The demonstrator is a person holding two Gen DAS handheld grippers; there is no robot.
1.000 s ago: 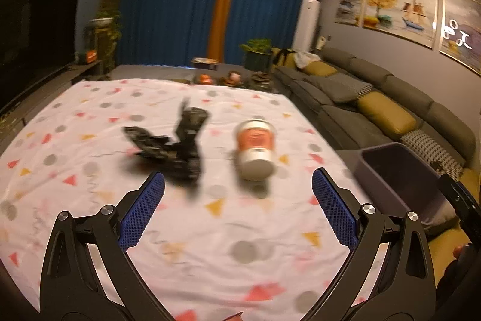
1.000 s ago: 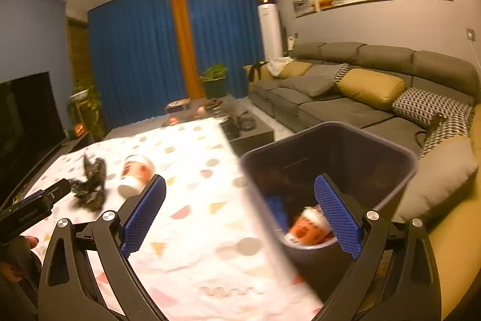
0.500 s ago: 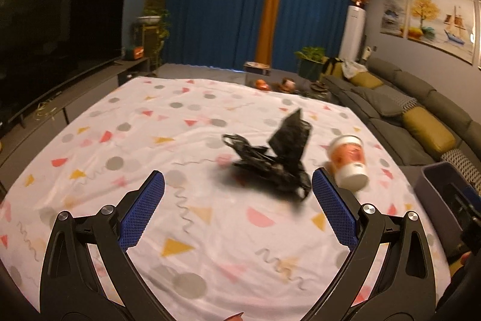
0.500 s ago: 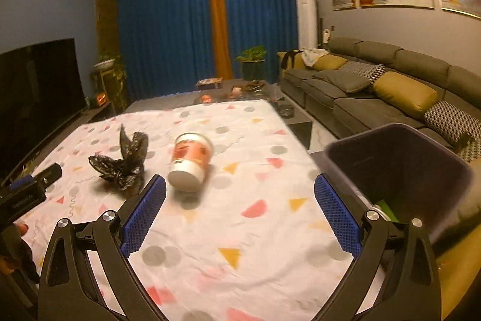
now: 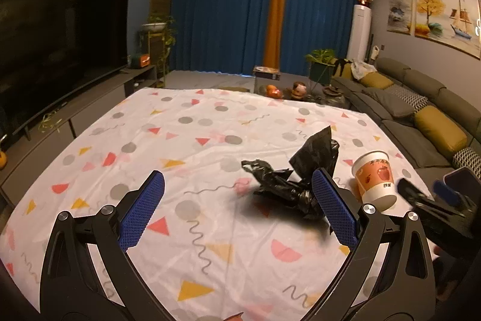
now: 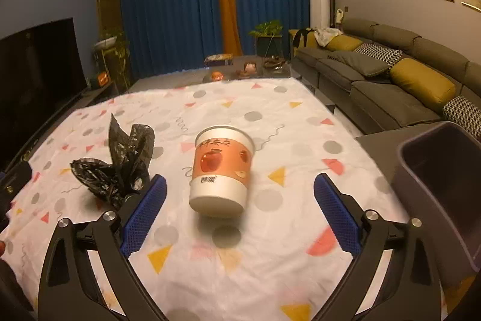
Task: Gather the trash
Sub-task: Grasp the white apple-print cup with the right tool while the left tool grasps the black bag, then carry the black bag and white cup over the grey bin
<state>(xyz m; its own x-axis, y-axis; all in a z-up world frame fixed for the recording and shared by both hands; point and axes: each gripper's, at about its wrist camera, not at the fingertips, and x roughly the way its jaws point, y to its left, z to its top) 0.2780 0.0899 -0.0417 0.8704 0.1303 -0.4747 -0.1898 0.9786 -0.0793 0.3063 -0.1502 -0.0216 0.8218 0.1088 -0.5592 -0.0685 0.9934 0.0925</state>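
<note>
**Lining up on the cup and the crumpled bag**

Left wrist view: the left gripper (image 5: 237,212) is hovering over the patterned tablecloth (image 5: 186,140) with its jaws spread wide and nothing between them. The black plastic bag (image 5: 288,185) is lying crumpled just ahead, off toward the right finger, with the paper cup (image 5: 375,179) lying on its side just beside it. To take the bag cleanly, this gripper probably needs to be shifting rightward so the bunched middle sits between the pads, then closing low on the thick part, not on the loose upright flap. The other tool is showing blurred at the right edge.

Right wrist view: the right gripper (image 6: 240,212) is also standing wide apart and empty, and the cup (image 6: 221,167) is lying centred ahead of the gap, base toward the camera. Moving straight forward and closing gently on the body should be enough; a hard squeeze is likely to crush the paper wall. The grey bin (image 6: 436,170) is standing off the table's right edge; only part of its inner wall is showing, so I cannot tell what is in it. Whether the cup holds anything is hidden too.
</note>
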